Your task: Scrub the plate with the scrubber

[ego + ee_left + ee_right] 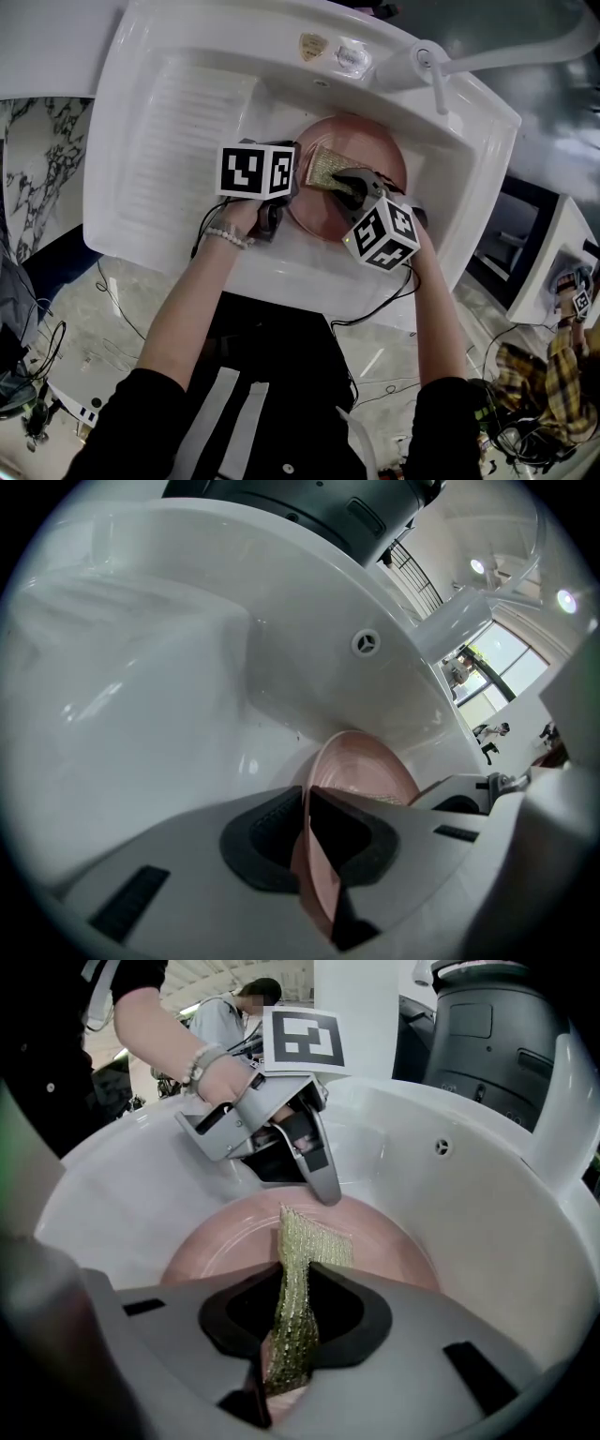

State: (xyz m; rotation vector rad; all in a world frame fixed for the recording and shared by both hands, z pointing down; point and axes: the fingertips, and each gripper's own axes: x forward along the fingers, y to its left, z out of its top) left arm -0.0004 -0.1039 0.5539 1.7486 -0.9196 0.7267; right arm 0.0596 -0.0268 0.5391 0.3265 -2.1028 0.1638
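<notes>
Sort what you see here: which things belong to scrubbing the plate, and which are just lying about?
Belong to the job: plate, gripped at its rim by the left gripper; scrubber, held in the right gripper; sink, which holds the plate.
Just lying about: tap; cables on the floor.

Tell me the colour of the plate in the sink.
Pale pink; the plate shows best in the right gripper view.
</notes>
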